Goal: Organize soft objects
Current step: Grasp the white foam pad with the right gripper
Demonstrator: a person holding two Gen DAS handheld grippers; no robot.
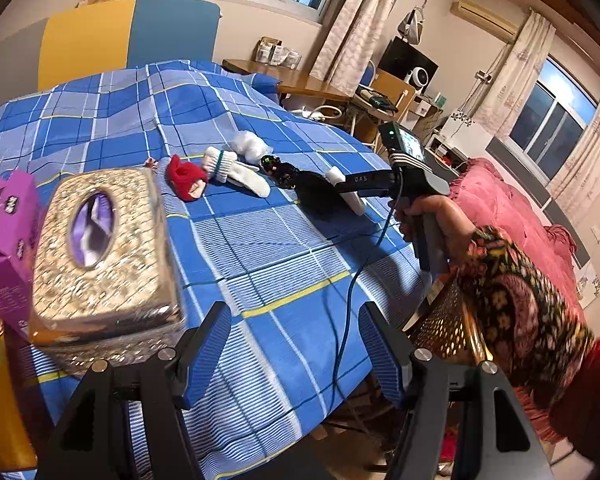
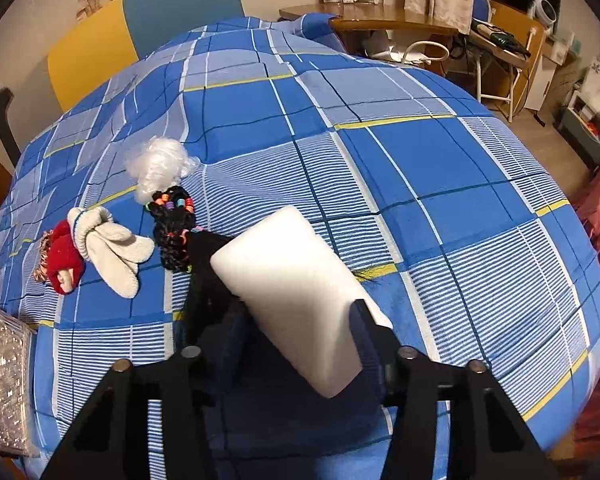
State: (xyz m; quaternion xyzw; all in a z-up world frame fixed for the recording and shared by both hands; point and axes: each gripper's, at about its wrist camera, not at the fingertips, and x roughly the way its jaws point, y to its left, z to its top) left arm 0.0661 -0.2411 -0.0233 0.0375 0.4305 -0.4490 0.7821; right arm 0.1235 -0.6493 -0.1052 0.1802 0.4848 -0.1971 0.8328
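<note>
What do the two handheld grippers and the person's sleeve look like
The left gripper has black angled frames with silver bolts and blue ribbed finger pads. The right gripper is black and grey with a pistol-style handle, white lettering on its body, a small screen with a green light on top and a blue cable trailing down. The sleeve is dark floral fabric with a red cuff.

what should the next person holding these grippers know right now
Right gripper: shut on the white foam block, low over the blue plaid bedspread.
Left gripper: open, empty, above the bed edge.
Still loose in a row: red doll, white mitten, black beaded braid, white fluff.
Gold tissue box at left.
Nothing visibly sorted yet.
</note>
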